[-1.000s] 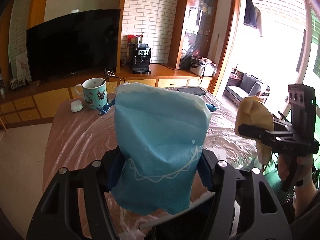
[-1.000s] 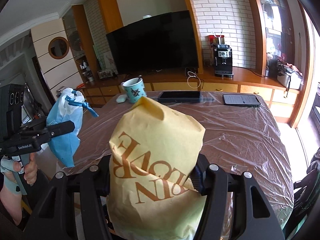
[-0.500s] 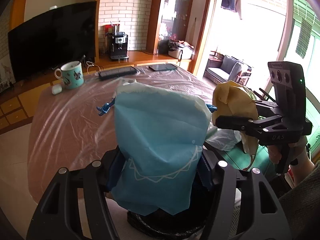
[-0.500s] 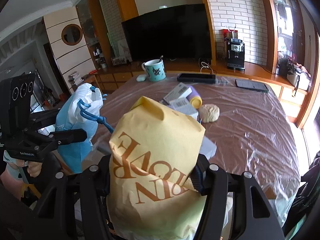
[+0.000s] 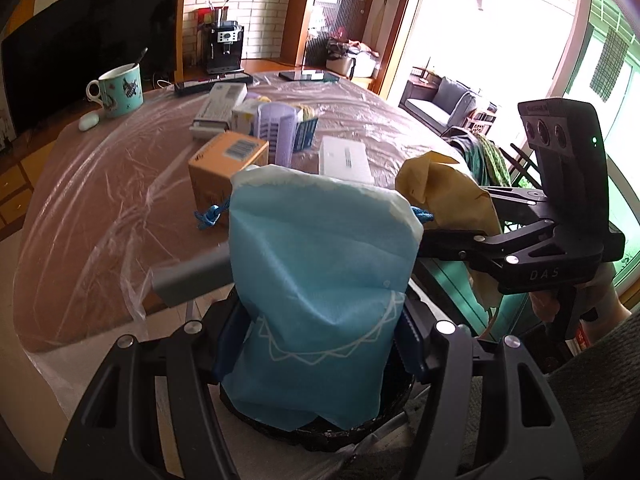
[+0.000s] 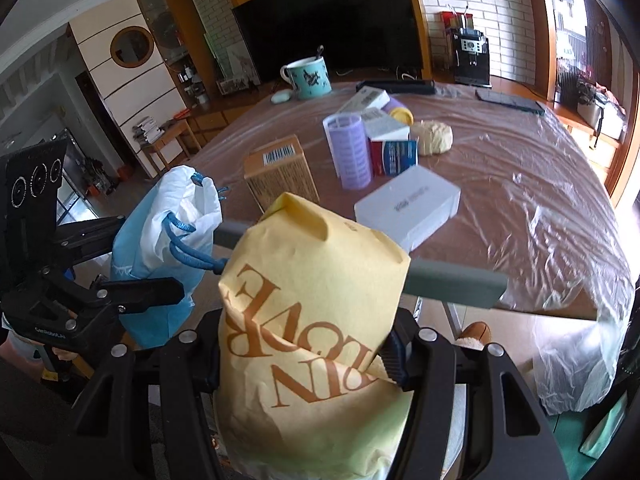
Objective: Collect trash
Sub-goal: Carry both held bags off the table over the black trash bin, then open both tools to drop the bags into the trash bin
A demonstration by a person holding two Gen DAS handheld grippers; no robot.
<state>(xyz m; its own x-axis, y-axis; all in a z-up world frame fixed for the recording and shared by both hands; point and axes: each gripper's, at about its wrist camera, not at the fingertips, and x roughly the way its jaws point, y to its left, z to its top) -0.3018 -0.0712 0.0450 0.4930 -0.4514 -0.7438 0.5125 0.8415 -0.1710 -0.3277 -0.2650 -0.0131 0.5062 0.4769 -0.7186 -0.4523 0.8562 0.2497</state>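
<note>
Right wrist view: we hold two bags off the desk's (image 6: 540, 168) near edge, the right tongs (image 6: 308, 364) clamped on one yellow paper bag (image 6: 312, 320) printed with brown letters, partly "ROVE". Our left tongs (image 5: 316, 344) clamp one blue drawstring bag (image 5: 320, 280). One mug (image 6: 307, 77), one lilac roller (image 6: 348, 152) and several boxes sit on the desk.

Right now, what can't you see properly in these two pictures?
- Left wrist view: the black bin below is mostly hidden by the blue drawstring bag in the left gripper.
- Right wrist view: the yellow paper bag in the right gripper covers what lies under it; its printed words are partly folded away.
- Both views: what is inside either bag is hidden.
- Right wrist view: the print on the white box is too small to read.
</note>
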